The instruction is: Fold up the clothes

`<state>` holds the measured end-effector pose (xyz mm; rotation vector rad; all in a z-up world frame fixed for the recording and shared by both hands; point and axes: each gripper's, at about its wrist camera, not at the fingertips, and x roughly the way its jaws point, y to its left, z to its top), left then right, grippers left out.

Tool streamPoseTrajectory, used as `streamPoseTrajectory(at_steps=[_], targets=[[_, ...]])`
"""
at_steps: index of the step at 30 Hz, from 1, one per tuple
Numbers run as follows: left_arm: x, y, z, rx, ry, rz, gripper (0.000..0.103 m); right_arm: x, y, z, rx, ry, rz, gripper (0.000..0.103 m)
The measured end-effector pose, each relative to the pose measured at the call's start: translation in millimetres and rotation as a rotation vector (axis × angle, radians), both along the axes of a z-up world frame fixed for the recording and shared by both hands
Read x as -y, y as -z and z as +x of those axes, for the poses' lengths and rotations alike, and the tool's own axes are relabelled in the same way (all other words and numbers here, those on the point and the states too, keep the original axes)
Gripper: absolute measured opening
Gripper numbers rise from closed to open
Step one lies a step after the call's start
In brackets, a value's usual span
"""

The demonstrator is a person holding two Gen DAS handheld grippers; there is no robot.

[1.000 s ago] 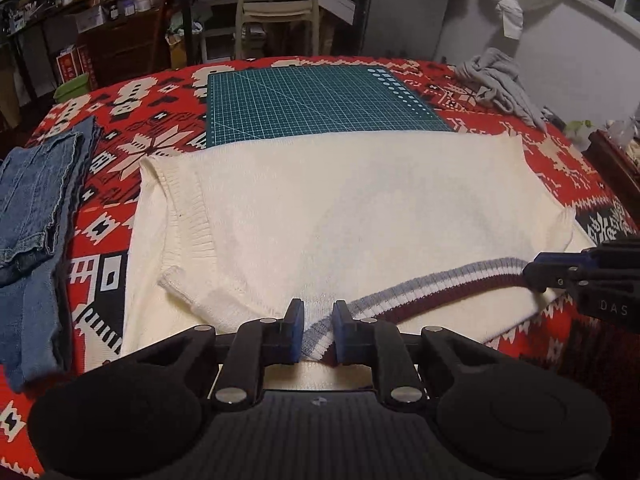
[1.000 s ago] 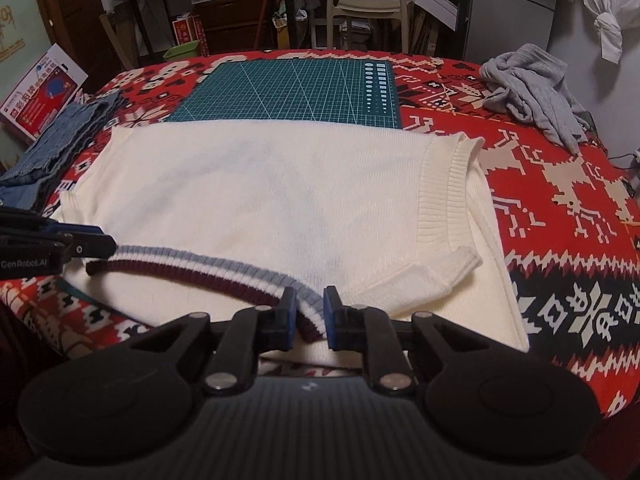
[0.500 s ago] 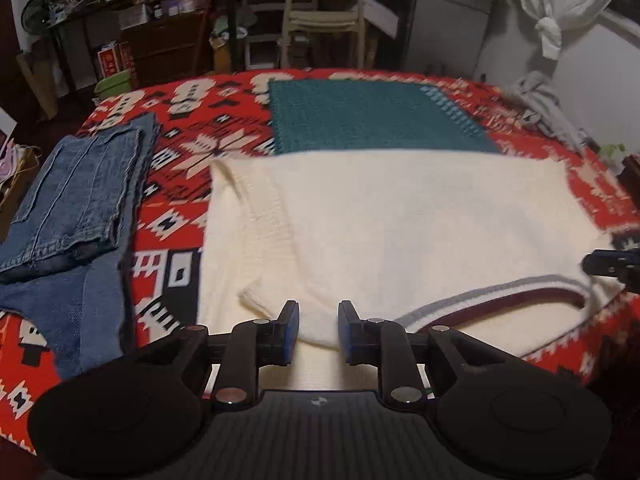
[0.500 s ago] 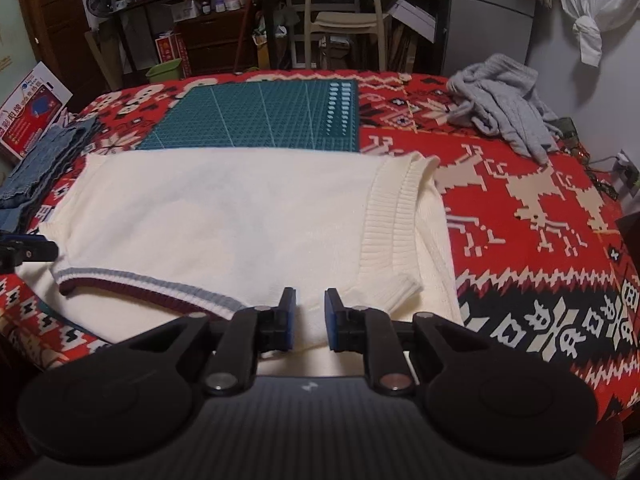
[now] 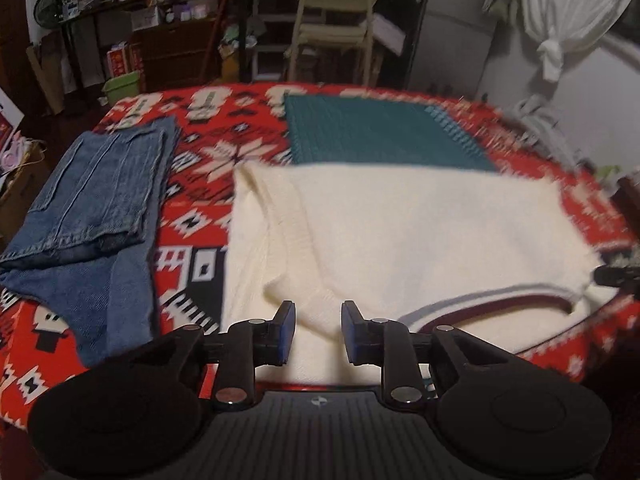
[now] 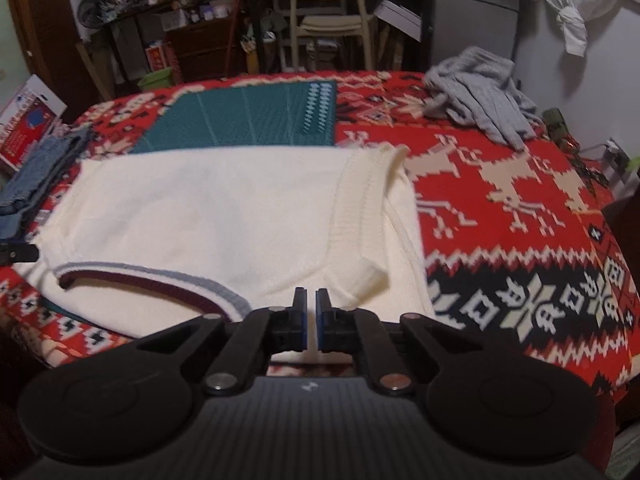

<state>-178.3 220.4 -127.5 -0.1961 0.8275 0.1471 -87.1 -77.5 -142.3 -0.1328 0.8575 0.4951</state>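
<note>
Left wrist view: the left gripper [image 5: 318, 330] hangs above the near edge of a cream knit sweater [image 5: 420, 232] that lies folded on a red patterned blanket [image 5: 192, 216]. Its jaws are opening; the blue pads stand apart with nothing pinched, and the sweater's folded sleeve shows through the gap, lower down and a little ahead of the tips. The striped collar band [image 5: 492, 300], grey, white and maroon, curves off to the right of the fingers. Folded blue jeans [image 5: 92, 216] lie on the blanket to the left, apart from the sweater. A green cutting mat [image 5: 376, 136] lies beyond the sweater, its near edge under the knit. At the right edge the tip of the right gripper [image 5: 614, 276] is just beside the sweater's corner.

Right wrist view: the right gripper [image 6: 311, 320] has its fingers pressed almost together, holding nothing. The sweater [image 6: 208, 208] spreads ahead of and beneath the tips; its ribbed hem [image 6: 360, 208] runs away from them slightly to the right. A rumpled grey garment [image 6: 484, 96] lies far right on the blanket [image 6: 520, 208].
</note>
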Motion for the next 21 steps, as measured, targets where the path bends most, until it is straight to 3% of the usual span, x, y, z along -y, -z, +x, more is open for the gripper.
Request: streamPoseTrajectory(at_steps=[3, 11, 16, 21], targets=[[11.3, 2.2, 8.5, 0.006, 0.048, -0.021, 0.019, -16.5, -4.1, -3.3, 0.024, -0.046, -0.006, 0.004], [28.5, 31.7, 14.6, -0.069, 0.114, 0.010, 0.018, -32.2, 21.4, -7.3, -0.026, -0.071, -0.031, 0.004], [26.3, 30.0, 3.8, -0.081, 0.110, 0.020, 0.018, -21.1, 19.7, -9.2, -0.053, -0.055, -0.024, 0.005], [15.2, 15.8, -0.5, -0.022, 0.073, -0.006, 0.018, -11.4, 12.2, -7.2, -0.048, -0.024, -0.003, 0.008]])
